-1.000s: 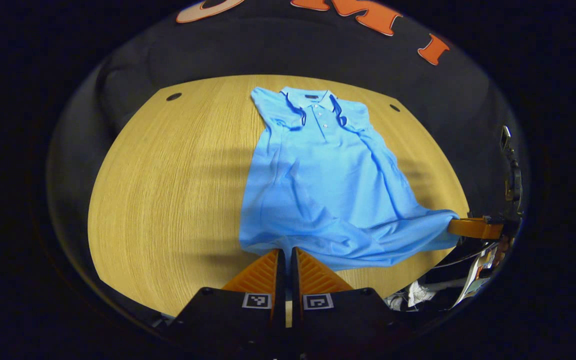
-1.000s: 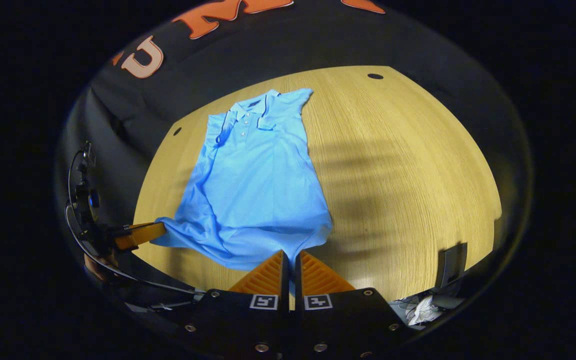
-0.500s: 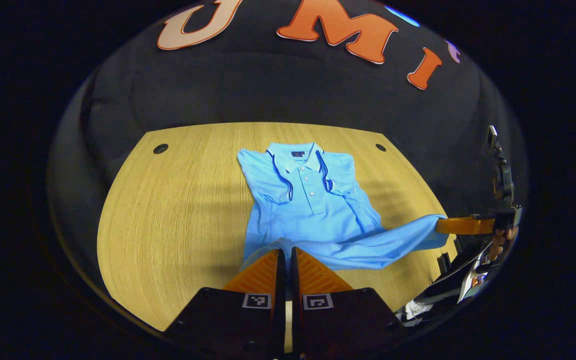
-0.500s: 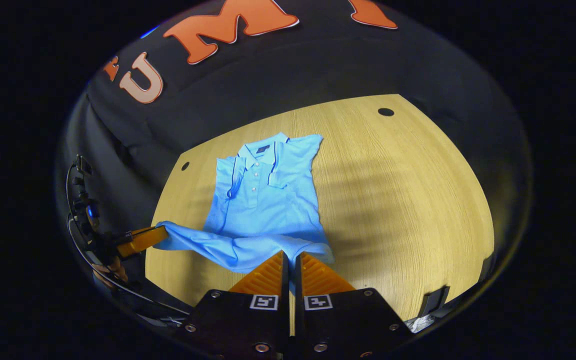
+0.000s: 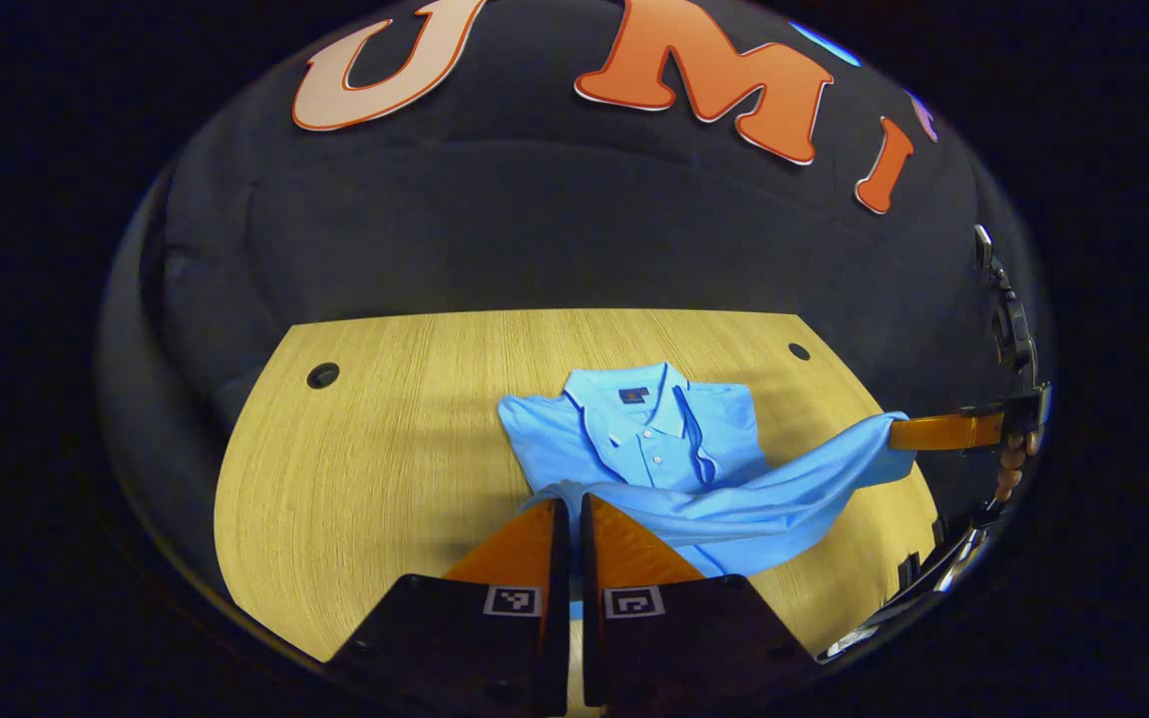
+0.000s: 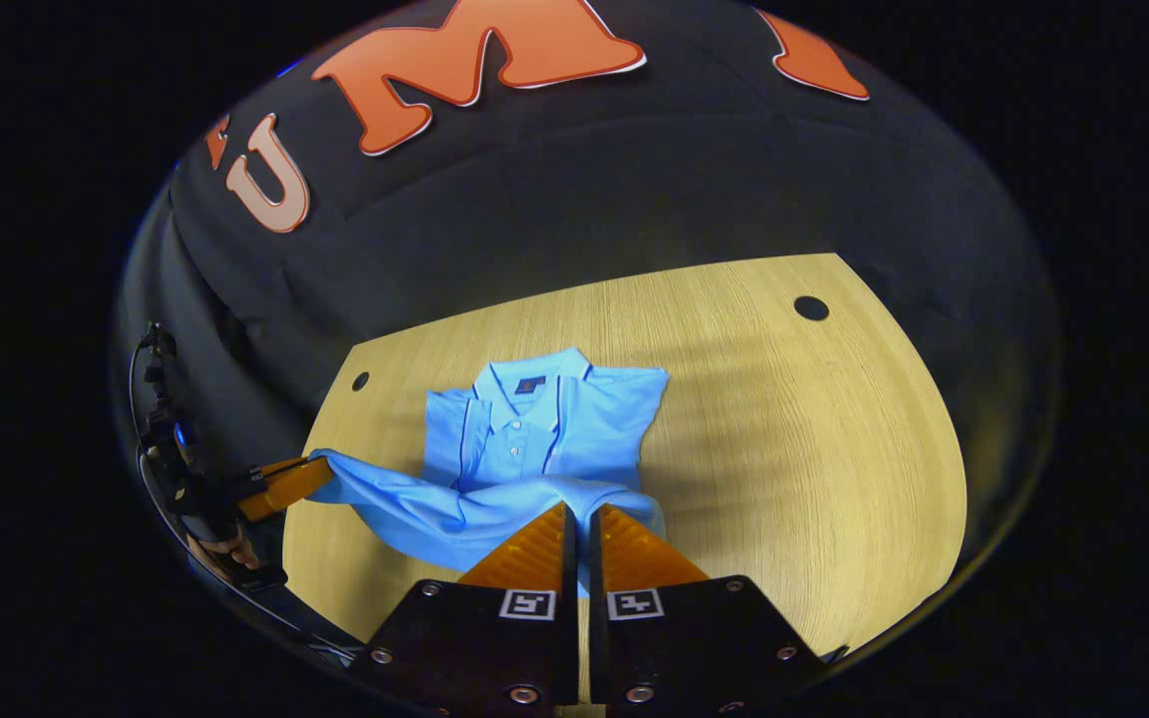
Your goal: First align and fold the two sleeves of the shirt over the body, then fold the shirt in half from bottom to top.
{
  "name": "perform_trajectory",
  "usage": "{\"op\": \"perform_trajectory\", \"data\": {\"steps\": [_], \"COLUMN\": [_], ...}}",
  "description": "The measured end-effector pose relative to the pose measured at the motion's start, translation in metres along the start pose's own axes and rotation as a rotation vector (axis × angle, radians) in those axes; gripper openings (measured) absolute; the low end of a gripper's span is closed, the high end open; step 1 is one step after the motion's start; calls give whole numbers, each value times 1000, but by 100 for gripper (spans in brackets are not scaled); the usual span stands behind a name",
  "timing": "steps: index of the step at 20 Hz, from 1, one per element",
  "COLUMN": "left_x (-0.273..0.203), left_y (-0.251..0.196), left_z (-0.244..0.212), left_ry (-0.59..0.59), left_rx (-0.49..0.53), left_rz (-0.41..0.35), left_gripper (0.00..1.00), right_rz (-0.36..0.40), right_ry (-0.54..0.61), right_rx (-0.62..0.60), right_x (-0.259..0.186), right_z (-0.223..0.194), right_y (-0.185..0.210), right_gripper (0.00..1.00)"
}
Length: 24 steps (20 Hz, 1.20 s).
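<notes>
While the collar end lies flat on the table [image 5: 365, 439]:
Shirt [image 5: 649, 439]: hem lifted.
Left gripper [image 5: 568, 514]: clamped on hem corner.
Right gripper [image 6: 579, 519]: clamped on other corner.

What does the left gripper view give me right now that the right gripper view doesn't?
Left gripper view: the right gripper seen from the side, off to the right, pinching a raised hem corner, with a hand behind it.

Right gripper view: the left gripper seen from the side, off to the left, pinching the other hem corner.

Both: the blue shirt on the wooden table, sleeves folded in, collar away from the cameras, and the hem lifted and carried toward the collar.
</notes>
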<state>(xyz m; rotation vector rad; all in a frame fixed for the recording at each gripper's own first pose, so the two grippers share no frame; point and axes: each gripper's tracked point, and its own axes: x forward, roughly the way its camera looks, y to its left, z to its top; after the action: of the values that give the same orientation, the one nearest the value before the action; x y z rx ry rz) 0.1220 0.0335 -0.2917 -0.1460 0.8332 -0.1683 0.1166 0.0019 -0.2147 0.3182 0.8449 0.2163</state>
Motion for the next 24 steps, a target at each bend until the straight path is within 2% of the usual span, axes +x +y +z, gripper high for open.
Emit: {"op": "perform_trajectory", "data": {"steps": [3, 8, 14, 16, 18, 19, 20, 21, 22, 23, 24], "left_x": [32, 89, 146, 154, 151, 147, 140, 132, 120, 105, 93], "left_y": [14, 33, 52, 52, 49, 46, 43, 42, 40, 38, 37], "left_z": [24, 54, 75, 72, 73, 75, 77, 77, 79, 84, 88], "left_ry": [-18, -18, -23, -13, -9, -15, -19, -24, -37, -59, -82], "left_rx": [-4, -15, 46, 76, 72, 60, 49, 40, 32, 31, 34], "left_rz": [4, -1, 31, 38, 31, 27, 28, 33, 35, 43, 54], "left_gripper": [9, 9, 9, 17, 34, 48, 63, 77, 92, 96, 96], "right_rz": [-27, -43, -46, -48, -68, -72, -69, -66, -61, -56, -43], "right_ry": [-21, 3, -14, 4, -3, -12, -20, -30, -43, -60, -87], "right_rx": [-28, -9, 60, 101, 72, 45, 20, -2, -25, -50, -78], "right_x": [32, 87, 137, 147, 145, 139, 129, 121, 111, 100, 90], "right_z": [34, 65, 97, 95, 92, 92, 92, 93, 93, 94, 97], "right_y": [-7, -18, -27, -28, -29, -29, -26, -23, -17, -12, -6], "right_gripper": [5, 5, 5, 2, 38, 43, 67, 67, 85, 89, 95]}}
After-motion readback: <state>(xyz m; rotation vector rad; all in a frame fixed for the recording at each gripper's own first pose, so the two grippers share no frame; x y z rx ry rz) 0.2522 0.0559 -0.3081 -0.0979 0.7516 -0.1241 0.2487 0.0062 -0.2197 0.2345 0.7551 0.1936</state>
